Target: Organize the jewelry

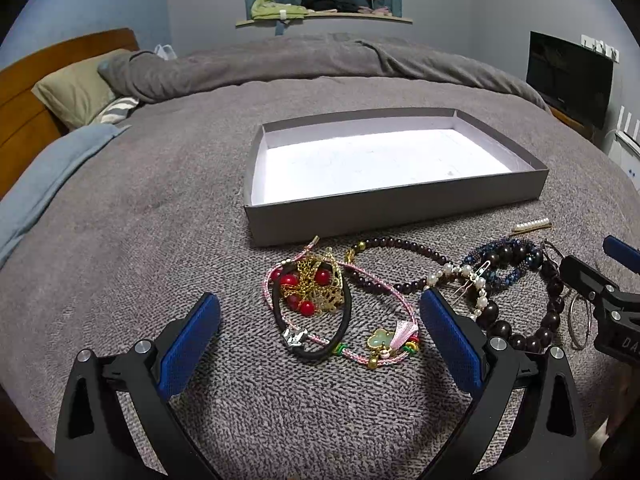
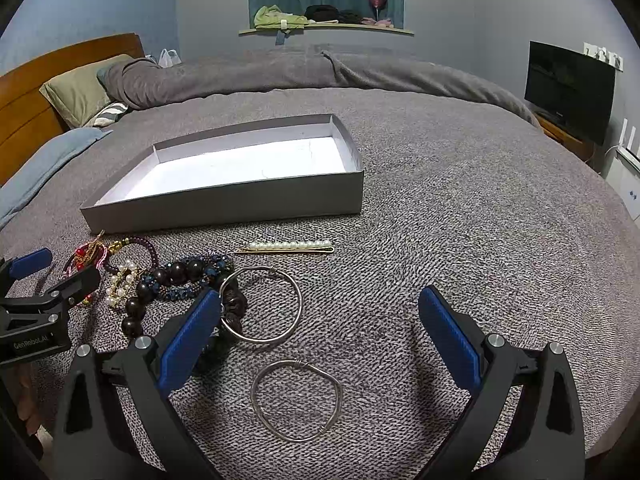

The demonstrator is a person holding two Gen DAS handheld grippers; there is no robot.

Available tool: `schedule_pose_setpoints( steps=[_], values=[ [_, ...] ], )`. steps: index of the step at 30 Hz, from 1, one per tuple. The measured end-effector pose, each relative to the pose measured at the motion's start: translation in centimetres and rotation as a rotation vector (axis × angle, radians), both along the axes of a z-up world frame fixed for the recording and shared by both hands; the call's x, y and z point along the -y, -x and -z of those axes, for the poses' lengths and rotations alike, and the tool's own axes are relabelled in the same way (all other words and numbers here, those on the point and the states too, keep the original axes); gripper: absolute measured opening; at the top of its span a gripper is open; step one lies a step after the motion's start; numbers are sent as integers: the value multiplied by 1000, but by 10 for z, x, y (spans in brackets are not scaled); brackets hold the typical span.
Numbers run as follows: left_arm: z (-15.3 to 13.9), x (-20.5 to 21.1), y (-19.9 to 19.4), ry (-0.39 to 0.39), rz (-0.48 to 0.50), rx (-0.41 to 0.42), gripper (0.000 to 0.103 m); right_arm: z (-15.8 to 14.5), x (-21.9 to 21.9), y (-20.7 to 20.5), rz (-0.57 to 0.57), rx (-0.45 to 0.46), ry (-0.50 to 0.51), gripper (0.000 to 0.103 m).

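Observation:
An empty grey tray-like box [image 1: 396, 210] [image 2: 224, 202] with a white inside lies on the grey bedspread. In front of it lies a heap of jewelry. My left gripper [image 1: 320, 312] is open, just above a black hair tie [image 1: 348, 312] with red beads and a gold chain [image 1: 308, 292], and a pink cord bracelet with a green charm [image 1: 380, 340]. Dark bead bracelets [image 1: 548, 308] [image 2: 176, 276] lie to the right. My right gripper [image 2: 320, 312] is open above two silver hoops [image 2: 262, 306] [image 2: 298, 400]. A pearl hair pin [image 2: 290, 247] lies near the box.
The bedspread [image 2: 460, 240] spreads wide to the right of the jewelry. Pillows [image 1: 76, 88] and a wooden headboard [image 1: 24, 92] are at the far left. A dark screen [image 2: 568, 88] stands at the right by the wall. A shelf with clothes [image 2: 320, 20] is at the back.

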State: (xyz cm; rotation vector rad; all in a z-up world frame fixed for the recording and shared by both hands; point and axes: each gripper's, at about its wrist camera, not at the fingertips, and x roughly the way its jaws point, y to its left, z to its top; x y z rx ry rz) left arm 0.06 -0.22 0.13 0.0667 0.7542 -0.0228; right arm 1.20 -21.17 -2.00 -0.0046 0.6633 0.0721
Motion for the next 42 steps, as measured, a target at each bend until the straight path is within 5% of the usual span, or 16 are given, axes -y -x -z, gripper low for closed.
schedule_pose_setpoints(
  steps=[42],
  values=[
    [3, -1, 0, 2, 4, -2, 99, 0, -1, 0, -1, 0, 2, 98]
  ],
)
